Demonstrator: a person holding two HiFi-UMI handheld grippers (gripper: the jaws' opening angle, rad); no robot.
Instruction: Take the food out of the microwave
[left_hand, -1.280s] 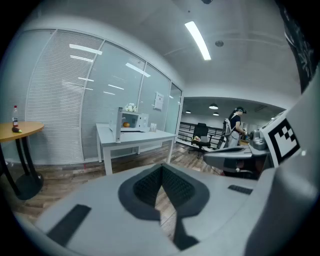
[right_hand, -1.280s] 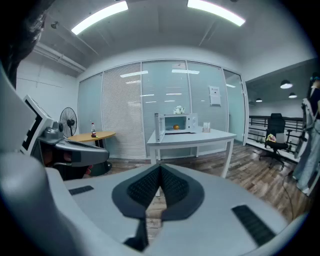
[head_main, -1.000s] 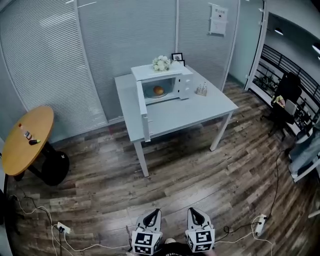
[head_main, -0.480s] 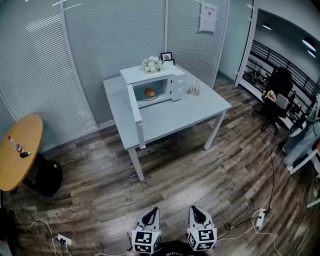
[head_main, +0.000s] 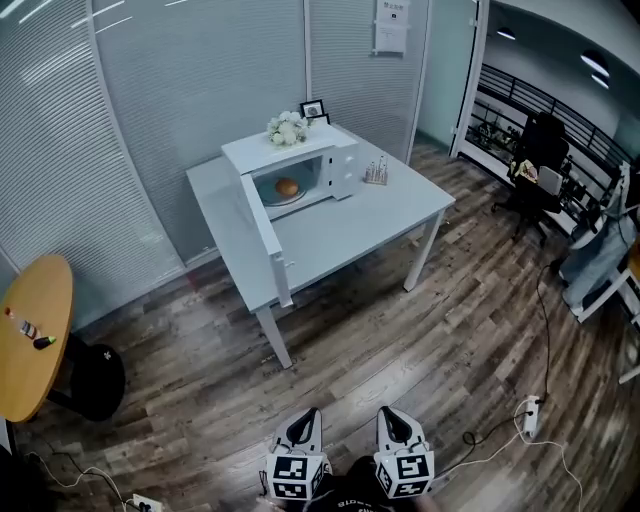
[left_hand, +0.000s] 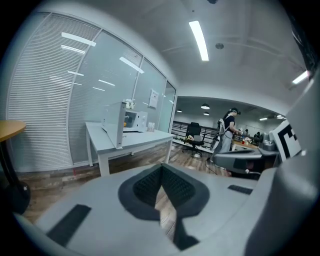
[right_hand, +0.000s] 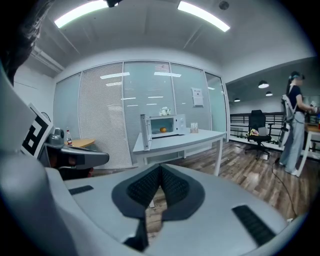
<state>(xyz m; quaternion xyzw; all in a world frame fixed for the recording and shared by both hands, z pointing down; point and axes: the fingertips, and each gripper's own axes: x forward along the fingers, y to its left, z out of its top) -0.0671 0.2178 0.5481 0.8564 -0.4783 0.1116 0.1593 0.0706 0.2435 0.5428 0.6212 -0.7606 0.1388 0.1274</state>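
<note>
Orange food (head_main: 287, 186) inside open microwave (head_main: 336, 160). Drifted sideways since 1 second ago, hardly nearer the microwave; left tongs (head_main: 308, 420), right tongs (head_main: 390, 418) closed, empty, approach barely begun

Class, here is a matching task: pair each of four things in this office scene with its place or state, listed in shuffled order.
Things:
1. orange food
2. white flowers
3. microwave door
4. round wooden table

Places or states:
A. swung open
B. on top of the microwave
C. inside the microwave
D. at the left edge of the head view

Pairs: 1-C, 2-B, 3-A, 4-D
</note>
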